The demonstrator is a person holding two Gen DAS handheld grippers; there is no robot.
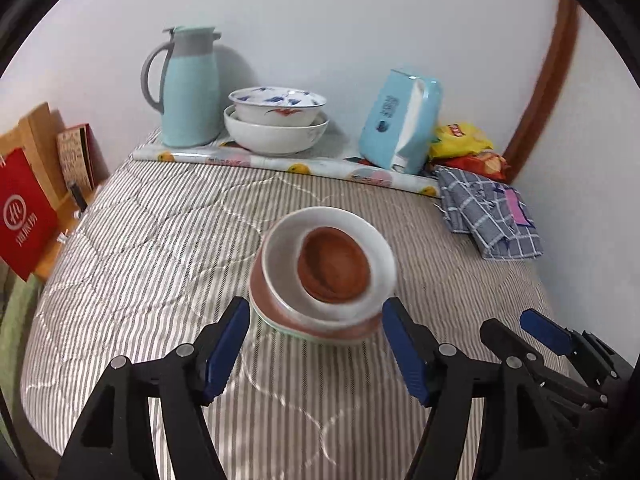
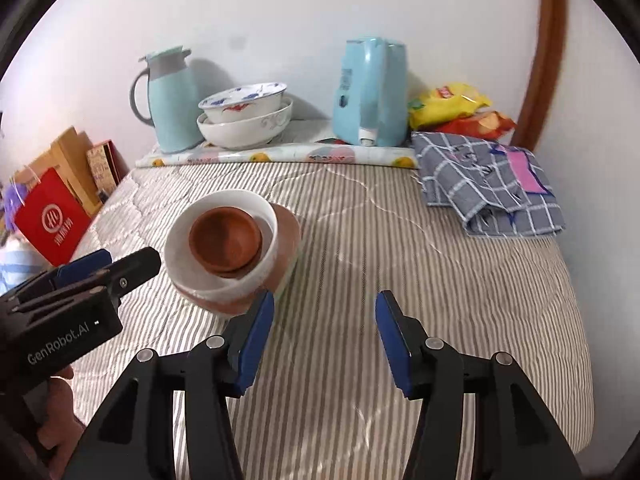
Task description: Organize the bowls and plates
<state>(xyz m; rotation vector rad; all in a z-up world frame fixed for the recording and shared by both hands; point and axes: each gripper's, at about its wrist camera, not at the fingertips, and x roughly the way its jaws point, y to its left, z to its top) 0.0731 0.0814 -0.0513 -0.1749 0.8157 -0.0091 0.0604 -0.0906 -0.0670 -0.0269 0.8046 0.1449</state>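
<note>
A tilted stack of bowls sits on the striped bedcover: a brown bowl (image 1: 334, 265) inside a white bowl (image 1: 280, 256), over a pink bowl (image 1: 280, 316) and a pale green one. It also shows in the right wrist view (image 2: 226, 240). My left gripper (image 1: 316, 344) is open, its jaws on either side of the stack's near edge, not touching. My right gripper (image 2: 324, 340) is open and empty, just right of the stack. A second stack, a blue-patterned bowl (image 1: 276, 106) in a larger white bowl (image 1: 276, 136), stands at the back.
A light blue jug (image 1: 188, 88), a blue tissue box (image 1: 400, 120), snack bags (image 1: 464, 144) and a folded checked cloth (image 1: 492, 216) lie along the back and right. Red and brown boxes (image 1: 28, 204) stand at the left edge. The striped bedcover (image 1: 160, 240) covers the surface.
</note>
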